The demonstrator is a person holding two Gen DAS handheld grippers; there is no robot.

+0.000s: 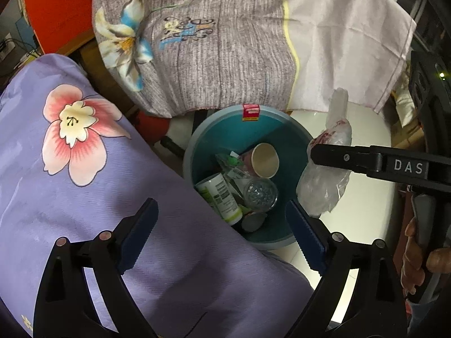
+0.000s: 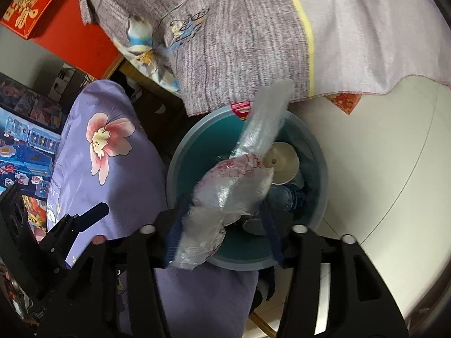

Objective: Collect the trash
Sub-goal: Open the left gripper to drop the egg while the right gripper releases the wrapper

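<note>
Your right gripper [image 2: 222, 225] hangs over the near rim of the teal bin [image 2: 180, 152] with the crumpled clear plastic bag [image 2: 234, 186] between its blue pads. The jaws stand about half open and the bag lies loose against the left pad [image 2: 172, 236], so you have slackened your hold, though I cannot tell whether it has fully let go. Most of the bag sits over the bin's mouth, but its lower tail droops above the purple flowered bedding [image 2: 112, 146] that laps the rim. Shift a little further over the opening before you spread the jaws wider, so that the tail falls inside, not onto the cloth.

Your left gripper [image 1: 222, 233] is spread wide and empty, above the bedding and the bin's edge; keep it clear of the drop.

Deeper in the bin lie a paper cup [image 1: 265, 160], a clear bottle [image 1: 259, 194] and a green-and-white tube [image 1: 222, 197]. Beyond hangs the grey flowered cloth [image 1: 211, 56].
</note>
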